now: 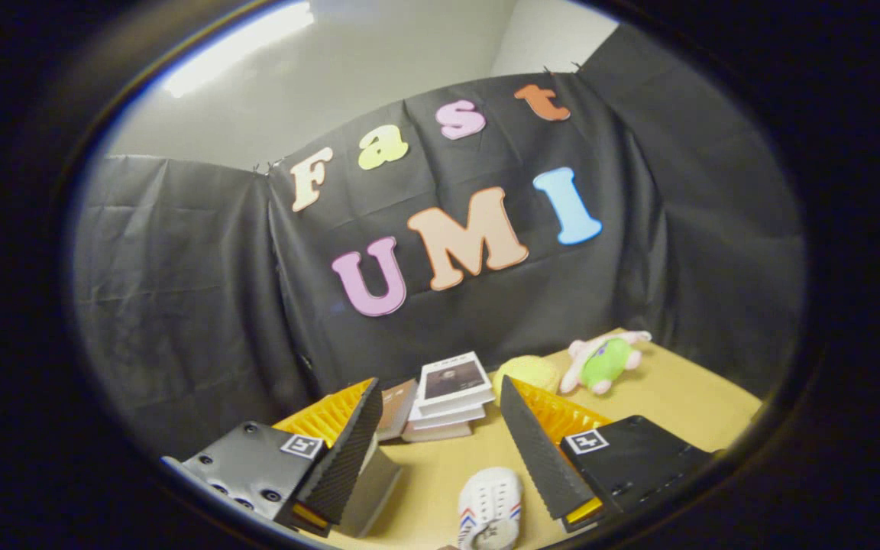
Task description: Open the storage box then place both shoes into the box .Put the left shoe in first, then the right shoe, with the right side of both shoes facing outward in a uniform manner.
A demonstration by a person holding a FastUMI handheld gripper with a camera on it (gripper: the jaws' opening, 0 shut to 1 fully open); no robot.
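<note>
Two fingers stand spread wide with nothing between the pads, so the gripper (440,451) is open and holds nothing. One shoe (490,508), white with striped sides, lies on the table (661,397) low in the gap between them, nearer the right finger than the left, its upper part hidden below. Its long axis runs roughly near to far, along the fingers and tilted a little, so closing as they stand would pinch it across its width; the gripper would, I judge, first have to drop down and come back toward it. Which shoe of the pair this is, I cannot tell.

Just behind the left finger sits a pale grey block (373,481), perhaps part of the storage box, though too much is covered to say. Beyond the fingers, a stack of books (448,397) rests near the far wall. Right of it lie a yellow round thing (533,372) and a plush toy (604,359), well apart from the shoe.
</note>
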